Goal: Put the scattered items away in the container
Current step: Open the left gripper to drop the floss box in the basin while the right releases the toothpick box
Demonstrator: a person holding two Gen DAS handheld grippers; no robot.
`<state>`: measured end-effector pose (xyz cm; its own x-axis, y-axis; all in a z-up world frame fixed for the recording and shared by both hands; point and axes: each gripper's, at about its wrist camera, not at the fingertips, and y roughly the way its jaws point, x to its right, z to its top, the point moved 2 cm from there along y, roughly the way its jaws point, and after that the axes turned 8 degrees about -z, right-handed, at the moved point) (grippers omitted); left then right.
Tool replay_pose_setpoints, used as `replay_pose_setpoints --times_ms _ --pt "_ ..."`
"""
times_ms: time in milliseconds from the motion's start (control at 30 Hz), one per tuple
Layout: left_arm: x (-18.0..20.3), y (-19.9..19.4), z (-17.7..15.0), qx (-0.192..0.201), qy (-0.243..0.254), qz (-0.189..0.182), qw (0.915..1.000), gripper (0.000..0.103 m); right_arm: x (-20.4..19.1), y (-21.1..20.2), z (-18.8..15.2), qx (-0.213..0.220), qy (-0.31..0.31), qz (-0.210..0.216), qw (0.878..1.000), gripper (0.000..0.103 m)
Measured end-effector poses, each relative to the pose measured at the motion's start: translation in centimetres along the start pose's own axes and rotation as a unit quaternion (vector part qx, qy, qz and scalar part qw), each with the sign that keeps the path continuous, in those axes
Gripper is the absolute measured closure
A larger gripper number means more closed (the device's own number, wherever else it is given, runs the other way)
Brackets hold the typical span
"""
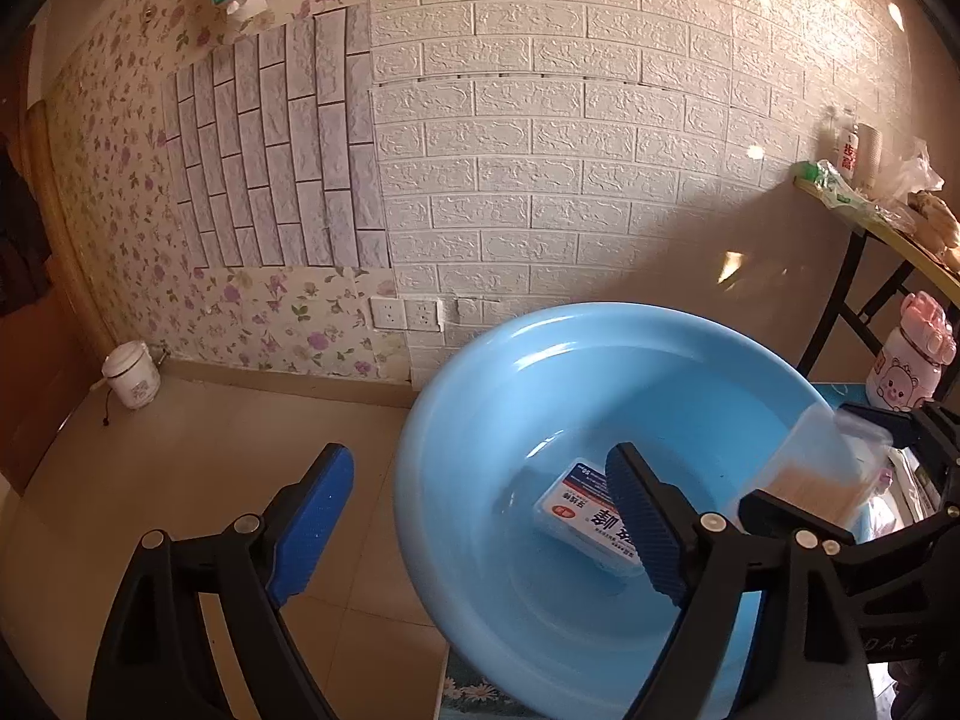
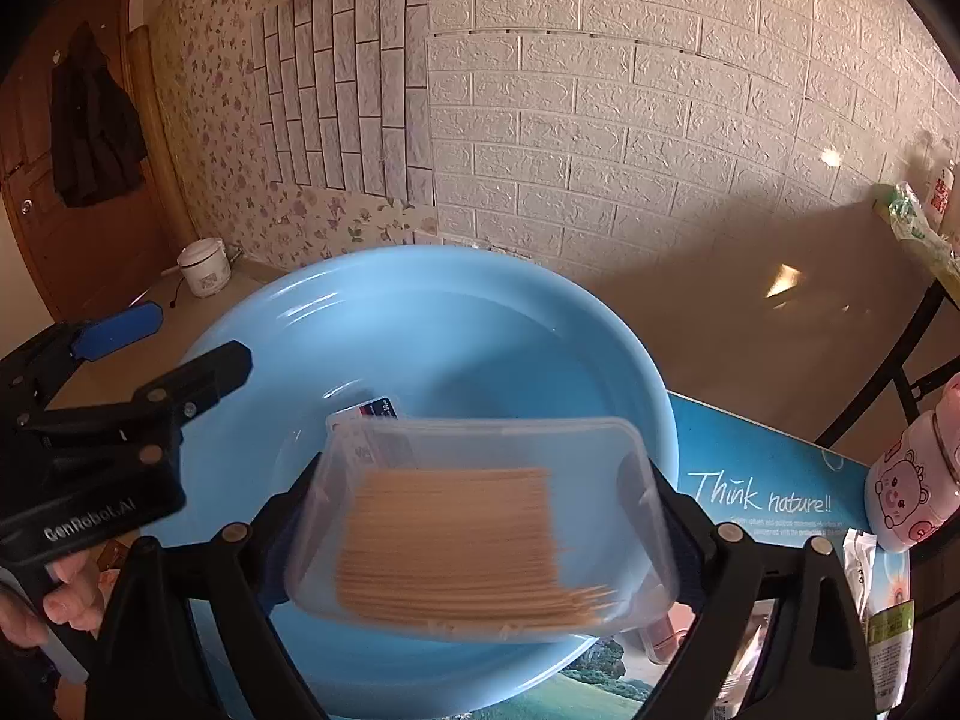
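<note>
A big light-blue basin (image 1: 480, 420) (image 2: 432, 324) stands on a table. A small white box with red and blue print (image 1: 585, 507) lies flat inside it; its corner shows in the right wrist view (image 2: 375, 408). My right gripper (image 2: 480, 534) is shut on a clear plastic box of toothpicks (image 2: 468, 540) and holds it over the basin's near side. That box also shows in the left wrist view (image 1: 810, 474). My left gripper (image 1: 474, 522) is open and empty, one finger (image 1: 645, 531) over the basin and the other finger (image 1: 312, 516) outside its left rim.
A pink piggy bottle (image 2: 912, 480) (image 1: 909, 369) stands right of the basin on the printed table mat (image 2: 768, 480). Packets (image 2: 870, 600) lie at the table's right. A folding table (image 1: 888, 222) with clutter stands far right. A white rice cooker (image 1: 132, 375) sits on the floor.
</note>
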<state>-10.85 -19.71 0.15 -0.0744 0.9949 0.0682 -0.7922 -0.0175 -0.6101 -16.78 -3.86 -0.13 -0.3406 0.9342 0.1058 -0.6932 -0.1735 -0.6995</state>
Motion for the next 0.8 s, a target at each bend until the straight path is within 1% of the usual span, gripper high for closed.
replay_pose_setpoints --times_ms 67,133,267,433,600,800 --pt "-0.1 0.0 0.0 0.000 -0.002 0.001 1.0000 0.017 0.2 -0.2 0.1 0.004 -0.003 -0.016 1.000 0.000" --pt "-0.3 0.0 0.0 -0.002 -0.004 0.001 1.0000 0.017 0.3 -0.6 0.1 0.012 -0.002 -0.019 1.000 0.000" --pt "-0.2 -0.1 0.0 -0.003 -0.005 -0.003 1.0000 0.017 0.7 -1.0 0.2 0.012 0.009 -0.008 1.000 0.000" --pt "0.2 -0.4 0.2 -0.003 -0.004 -0.005 1.0000 0.016 0.6 -1.6 0.4 0.018 0.010 -0.008 1.000 0.000" --pt "0.5 -1.1 0.4 -0.002 -0.003 -0.002 1.0000 0.012 0.4 -2.5 0.5 0.025 0.011 -0.006 1.000 0.000" --pt "1.3 -2.4 0.9 0.012 0.001 -0.006 0.9999 0.007 1.2 -4.2 0.5 0.033 0.026 -0.002 0.999 0.000"
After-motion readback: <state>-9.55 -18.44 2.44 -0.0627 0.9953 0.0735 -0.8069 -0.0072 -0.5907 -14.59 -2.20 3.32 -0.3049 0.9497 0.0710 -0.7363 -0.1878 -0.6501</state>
